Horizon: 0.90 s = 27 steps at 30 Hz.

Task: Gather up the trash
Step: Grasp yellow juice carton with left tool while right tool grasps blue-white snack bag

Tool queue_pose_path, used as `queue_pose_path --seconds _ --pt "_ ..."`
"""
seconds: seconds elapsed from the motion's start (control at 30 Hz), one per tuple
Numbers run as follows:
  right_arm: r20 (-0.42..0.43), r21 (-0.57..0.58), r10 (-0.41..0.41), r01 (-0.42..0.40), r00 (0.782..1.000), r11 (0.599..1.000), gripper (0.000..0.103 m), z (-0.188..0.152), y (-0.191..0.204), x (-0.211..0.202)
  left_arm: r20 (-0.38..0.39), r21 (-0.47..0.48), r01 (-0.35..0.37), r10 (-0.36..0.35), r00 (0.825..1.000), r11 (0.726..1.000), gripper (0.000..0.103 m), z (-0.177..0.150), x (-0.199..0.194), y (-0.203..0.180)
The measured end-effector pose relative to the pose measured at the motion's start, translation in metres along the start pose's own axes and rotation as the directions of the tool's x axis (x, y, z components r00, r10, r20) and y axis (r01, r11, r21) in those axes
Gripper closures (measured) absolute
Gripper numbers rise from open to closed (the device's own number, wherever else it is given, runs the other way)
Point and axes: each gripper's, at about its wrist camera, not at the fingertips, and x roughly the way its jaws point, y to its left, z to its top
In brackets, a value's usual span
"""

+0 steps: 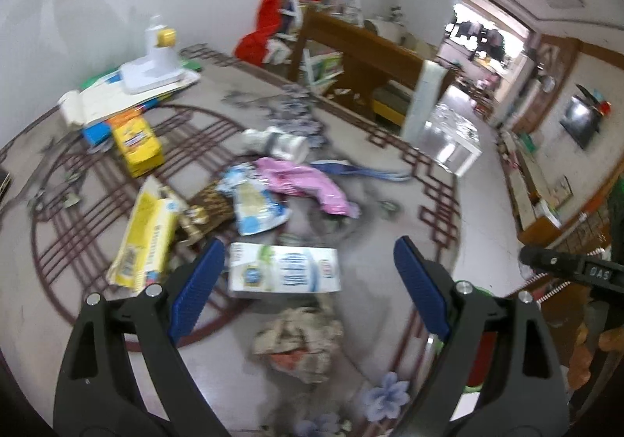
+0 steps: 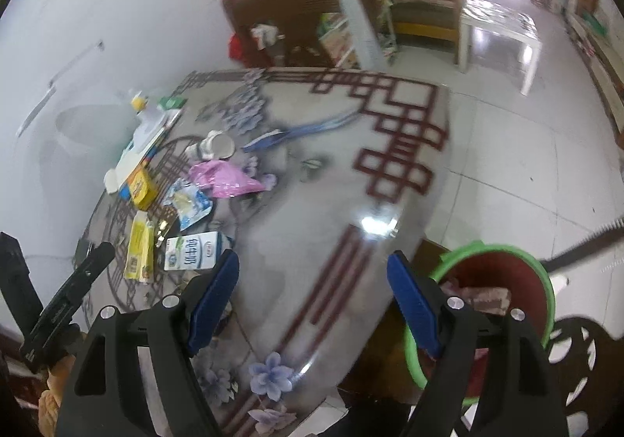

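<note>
Trash lies on a patterned table [image 1: 390, 171]. A crumpled brown paper wad [image 1: 300, 343] lies just ahead of my open, empty left gripper [image 1: 308, 261]. Past it lie a white milk carton [image 1: 284, 275], a yellow wrapper [image 1: 146, 238], a blue-white pouch [image 1: 255, 203], a pink bag [image 1: 308, 183] and a white cup [image 1: 277, 140]. My right gripper [image 2: 312, 273] is open and empty above the table's near right part [image 2: 331, 203]. A green-rimmed bin [image 2: 491, 292] stands by the table edge, behind the right finger. The carton [image 2: 193, 251] and pink bag [image 2: 222, 177] also show in the right wrist view.
A stack of books and boxes with a white device [image 1: 152, 62] stands at the table's far left, a yellow box [image 1: 138, 144] beside it. A wooden shelf [image 1: 358, 54] and a white side table [image 2: 499, 27] stand beyond. Tiled floor [image 2: 526, 164] lies to the right.
</note>
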Motion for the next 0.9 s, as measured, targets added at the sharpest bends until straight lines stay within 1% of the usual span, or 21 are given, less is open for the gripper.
queue_pose_path --seconds 0.13,0.27,0.4,0.5,0.67,0.8,0.9 --pt "-0.031 -0.038 0.047 -0.048 0.998 0.998 0.027 0.016 0.013 0.02 0.001 -0.052 -0.061 0.061 0.998 0.997 0.017 0.004 -0.002 0.018" --pt "-0.063 -0.087 0.086 -0.092 0.994 0.992 0.027 0.027 0.028 0.037 0.015 -0.059 -0.104 0.105 0.994 0.993 0.017 0.007 -0.004 0.024" --pt "-0.103 -0.122 0.11 -0.123 0.989 0.985 0.027 0.032 0.042 0.054 -0.001 -0.086 -0.135 0.135 0.991 0.987 0.017 0.007 0.003 0.034" --pt "-0.119 -0.125 0.114 -0.128 0.986 0.984 0.027 0.037 0.044 0.064 -0.029 -0.096 -0.164 0.162 0.986 0.982 0.017 0.006 0.013 0.049" --pt "-0.146 -0.108 0.107 -0.123 0.984 0.986 0.027 0.044 0.042 0.082 -0.095 -0.143 -0.238 0.226 0.97 0.961 0.017 0.001 0.034 0.089" --pt "-0.192 -0.116 0.111 -0.135 0.975 0.984 0.027 0.045 0.048 0.103 -0.136 -0.111 -0.275 0.259 0.956 0.955 0.017 -0.001 0.053 0.109" --pt "-0.213 -0.158 0.118 -0.153 0.97 0.975 0.027 0.049 0.063 0.114 -0.168 -0.106 -0.278 0.259 0.951 0.955 0.017 -0.003 0.069 0.121"
